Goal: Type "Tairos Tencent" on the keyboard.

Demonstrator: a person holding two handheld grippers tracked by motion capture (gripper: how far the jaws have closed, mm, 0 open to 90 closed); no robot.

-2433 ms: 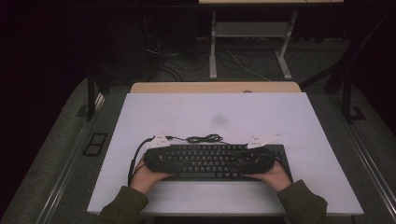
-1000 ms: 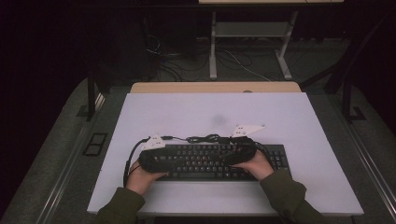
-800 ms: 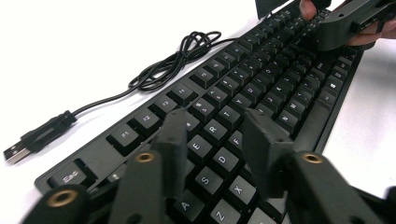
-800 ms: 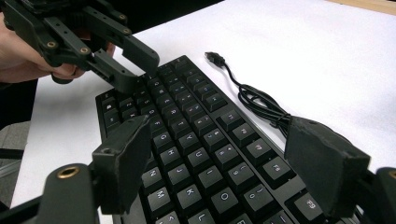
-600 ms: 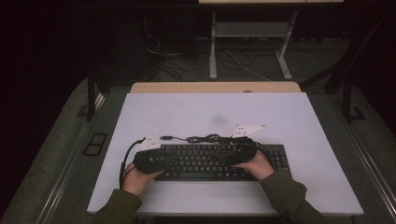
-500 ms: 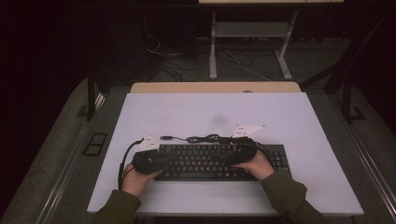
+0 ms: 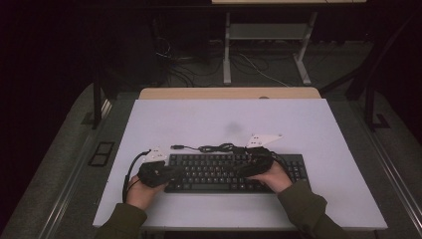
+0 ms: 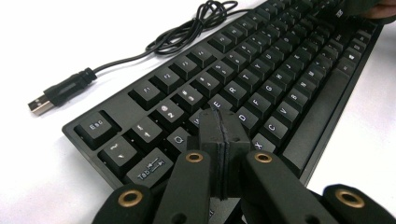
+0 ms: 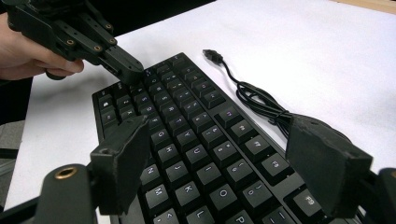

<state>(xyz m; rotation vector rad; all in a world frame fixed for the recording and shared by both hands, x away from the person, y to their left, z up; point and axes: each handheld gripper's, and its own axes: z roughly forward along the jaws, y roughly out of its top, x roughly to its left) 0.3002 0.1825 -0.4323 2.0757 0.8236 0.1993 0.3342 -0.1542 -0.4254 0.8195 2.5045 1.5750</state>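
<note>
Both grippers hover over the black keyboard [image 7: 234, 172], which lies flat on the near part of the white table [image 7: 308, 124], its cable [image 8: 154, 44] coiled behind it. Left gripper [image 8: 219, 128] has just been closing; its jaws now meet with nothing between them, tip just above the letter keys at the keyboard's left end. Right gripper [image 9: 224, 154] stands spread wide over the right-hand keys, holding nothing. The step looks like pressing keys; next, the closed tip should go straight down on one key only.

Black keyboard [image 7: 224, 172] on white table [image 7: 308, 119]
</note>
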